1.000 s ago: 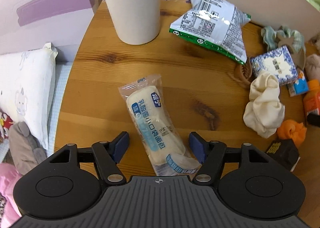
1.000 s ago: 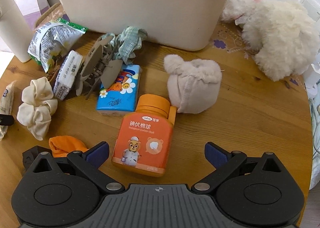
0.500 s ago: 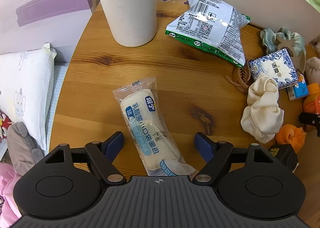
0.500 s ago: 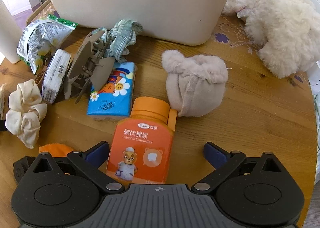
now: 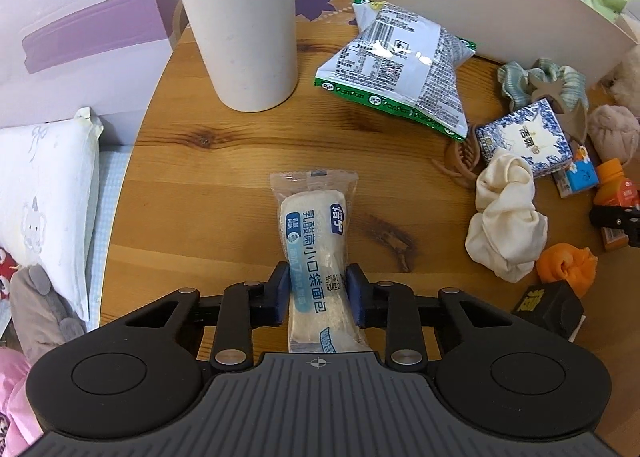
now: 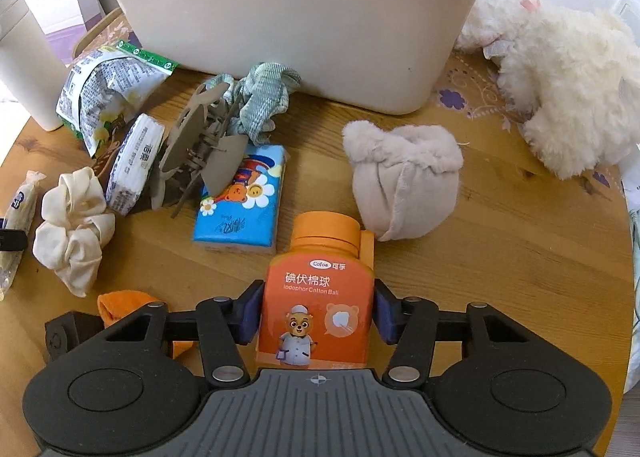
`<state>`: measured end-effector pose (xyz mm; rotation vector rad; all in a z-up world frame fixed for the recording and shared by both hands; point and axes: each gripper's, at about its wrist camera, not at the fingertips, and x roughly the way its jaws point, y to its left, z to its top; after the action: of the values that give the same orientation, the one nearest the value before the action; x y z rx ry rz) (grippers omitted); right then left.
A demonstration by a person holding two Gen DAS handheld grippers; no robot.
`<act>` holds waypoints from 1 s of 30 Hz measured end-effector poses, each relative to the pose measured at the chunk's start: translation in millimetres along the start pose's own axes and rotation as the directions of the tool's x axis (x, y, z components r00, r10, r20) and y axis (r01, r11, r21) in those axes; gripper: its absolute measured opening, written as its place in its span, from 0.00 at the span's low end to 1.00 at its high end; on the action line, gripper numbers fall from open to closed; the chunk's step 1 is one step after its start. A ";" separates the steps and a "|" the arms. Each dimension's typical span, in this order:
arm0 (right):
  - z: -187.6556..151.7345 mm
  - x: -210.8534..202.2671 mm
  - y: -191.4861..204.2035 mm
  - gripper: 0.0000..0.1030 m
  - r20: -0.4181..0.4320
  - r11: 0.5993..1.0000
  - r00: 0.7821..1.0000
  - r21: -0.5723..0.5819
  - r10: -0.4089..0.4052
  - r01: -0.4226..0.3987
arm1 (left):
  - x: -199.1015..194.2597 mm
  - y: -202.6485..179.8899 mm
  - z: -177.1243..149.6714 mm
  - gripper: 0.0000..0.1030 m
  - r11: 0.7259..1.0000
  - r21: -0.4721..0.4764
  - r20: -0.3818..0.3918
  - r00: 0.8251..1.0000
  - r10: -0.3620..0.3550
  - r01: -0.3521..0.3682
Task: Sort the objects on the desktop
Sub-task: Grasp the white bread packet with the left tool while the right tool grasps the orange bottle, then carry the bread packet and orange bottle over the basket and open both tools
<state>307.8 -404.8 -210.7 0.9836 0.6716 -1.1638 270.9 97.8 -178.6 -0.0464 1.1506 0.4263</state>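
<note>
The left gripper has just been closing, and its blue pads now press on both sides of a wrapped bread roll that lies lengthwise on the wooden table, its sealed far end pointing away toward the tall white cup. The roll looks light and soft: the crinkly film may slide under the pads and the bread inside may squash, so the hold across the lower body, where the roll fills the wrapper, seems sounder than one on the flat sealed ends. The right gripper has likewise just been closing and is pinched on the flat sides of an orange bottle of cotton balls, which lies on the table with its cap pointing away toward the grey furry hat and just beside the blue tissue pack. The bottle looks stiff, smooth plastic and probably light, so it should bear a firm squeeze; the broad flat body gives the pads better purchase than the round cap, though the glossy label could be slippery. The beige basket stands at the back of the table, well apart from both items, and seems a likely place to sort them into.
</note>
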 end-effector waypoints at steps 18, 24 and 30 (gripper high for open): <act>17.8 -59.0 -8.7 0.49 0.141 0.993 0.983 0.010 0.115 -0.117 | -51.9 -27.3 31.1 0.28 0.971 0.233 0.189 0.977 -0.096 0.050; 25.8 -83.9 -14.3 0.49 0.188 0.991 0.974 0.008 0.129 -0.132 | -68.3 -36.2 52.4 0.28 0.964 0.258 0.240 0.963 -0.122 0.058; 41.3 -113.4 -26.2 0.49 0.262 0.991 0.958 0.024 0.119 -0.130 | -91.2 -43.5 83.1 0.28 0.957 0.285 0.321 0.936 -0.144 0.050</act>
<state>248.2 -394.6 -103.1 0.8747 0.3722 -1.1732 328.0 51.1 -70.5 0.2036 0.8517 0.1731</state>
